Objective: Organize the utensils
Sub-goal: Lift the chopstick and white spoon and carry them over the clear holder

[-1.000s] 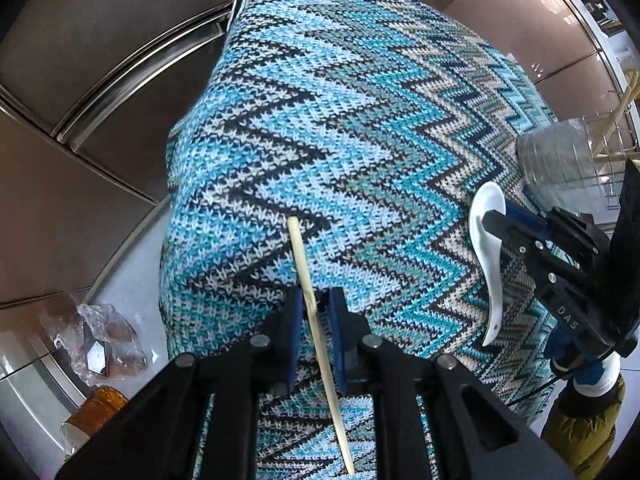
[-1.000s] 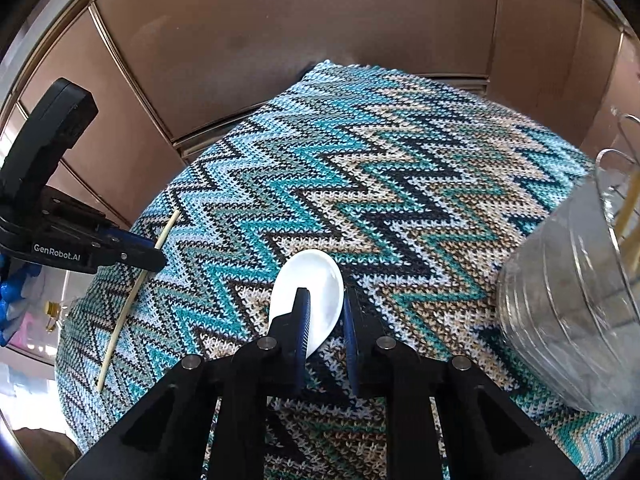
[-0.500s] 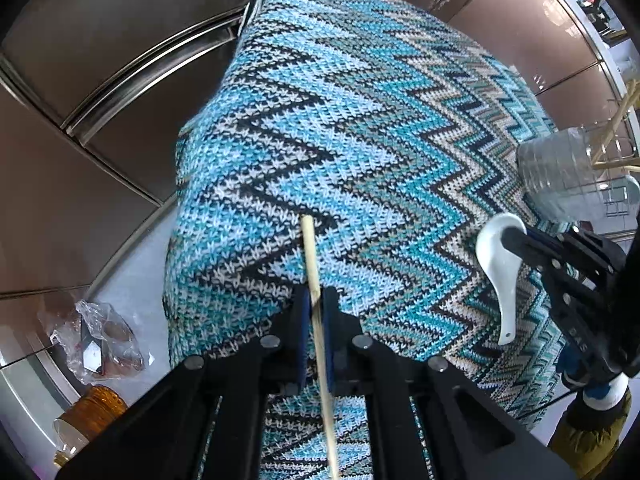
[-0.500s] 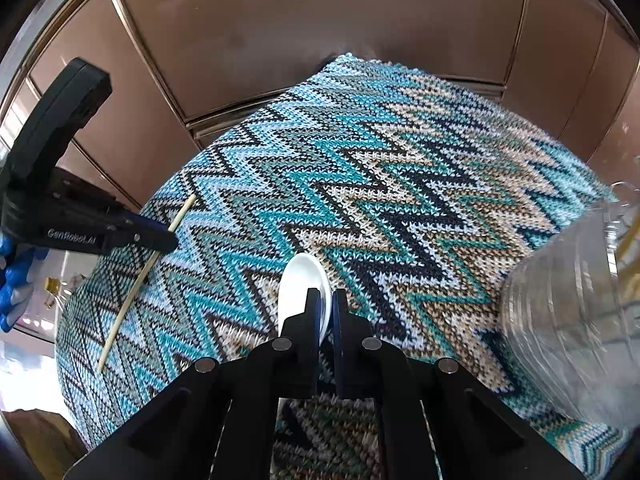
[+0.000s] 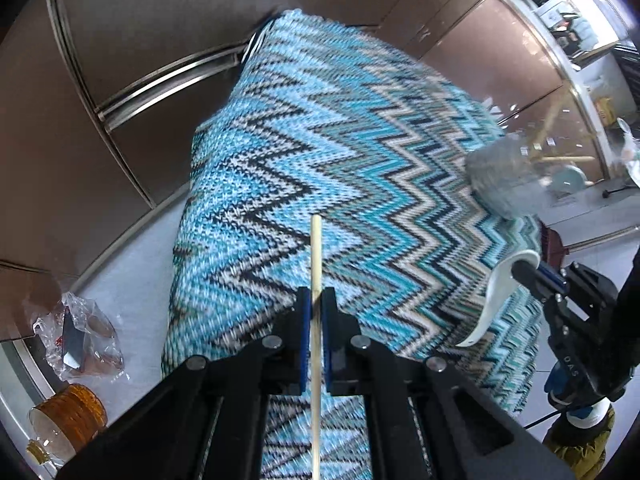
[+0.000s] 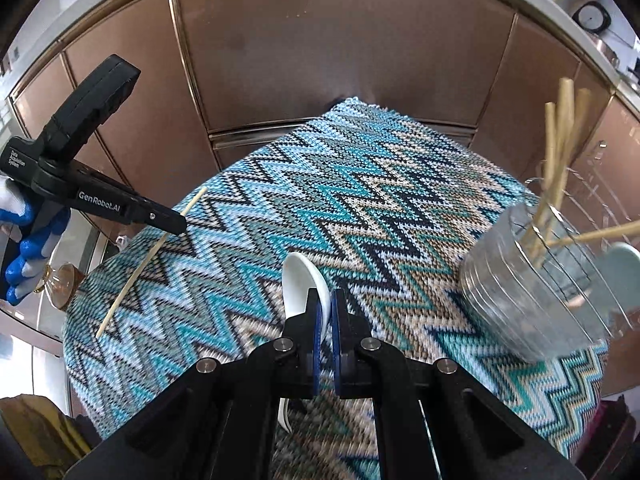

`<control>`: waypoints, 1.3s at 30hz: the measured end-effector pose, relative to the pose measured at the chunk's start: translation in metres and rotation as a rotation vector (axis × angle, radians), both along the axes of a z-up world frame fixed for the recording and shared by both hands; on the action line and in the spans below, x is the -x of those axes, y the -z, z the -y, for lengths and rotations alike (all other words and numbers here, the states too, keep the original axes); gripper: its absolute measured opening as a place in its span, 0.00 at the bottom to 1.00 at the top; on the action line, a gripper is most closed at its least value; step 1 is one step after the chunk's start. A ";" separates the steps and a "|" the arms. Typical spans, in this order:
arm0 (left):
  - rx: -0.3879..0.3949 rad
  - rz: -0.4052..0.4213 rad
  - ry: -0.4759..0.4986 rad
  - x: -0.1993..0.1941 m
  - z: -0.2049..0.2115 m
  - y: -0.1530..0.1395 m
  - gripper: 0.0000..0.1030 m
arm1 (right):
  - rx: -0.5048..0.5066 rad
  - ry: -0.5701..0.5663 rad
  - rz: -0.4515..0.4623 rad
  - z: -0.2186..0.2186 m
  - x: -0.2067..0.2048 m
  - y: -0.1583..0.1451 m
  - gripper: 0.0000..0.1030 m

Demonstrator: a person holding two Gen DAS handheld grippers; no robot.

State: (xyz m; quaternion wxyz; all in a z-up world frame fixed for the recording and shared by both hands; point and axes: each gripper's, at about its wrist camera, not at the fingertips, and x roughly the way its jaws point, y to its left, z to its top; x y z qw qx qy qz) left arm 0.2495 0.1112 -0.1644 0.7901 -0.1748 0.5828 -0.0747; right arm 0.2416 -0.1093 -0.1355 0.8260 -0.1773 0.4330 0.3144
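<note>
Both claws (image 5: 315, 312) (image 6: 330, 312) tilted downward — clamped.

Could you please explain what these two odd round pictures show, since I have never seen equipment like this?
No robot here: a person holds a hand-held gripper in each hand, each carrying a wide-angle camera that looks along its two black fingers. One picture comes from the left hand-held gripper, shut on a wooden chopstick. The other comes from the right hand-held gripper, shut on a white spoon. Each camera also catches the other tool from the side. Below lies a zigzag knitted cloth with a clear container on it, holding more chopsticks.
</note>
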 end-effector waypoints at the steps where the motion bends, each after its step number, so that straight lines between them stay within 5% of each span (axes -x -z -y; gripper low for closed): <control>1: 0.002 0.020 0.000 0.005 0.000 -0.007 0.04 | -0.002 0.004 0.007 0.002 0.005 -0.003 0.04; 22: 0.000 0.435 0.045 0.073 0.056 -0.141 0.04 | -0.221 0.305 0.283 0.120 0.100 -0.090 0.04; 31: 0.057 0.624 0.043 0.036 0.102 -0.202 0.04 | -0.295 0.433 0.502 0.161 0.076 -0.146 0.04; 39: 0.101 0.792 0.016 -0.029 0.147 -0.235 0.04 | -0.356 0.488 0.646 0.180 0.025 -0.166 0.04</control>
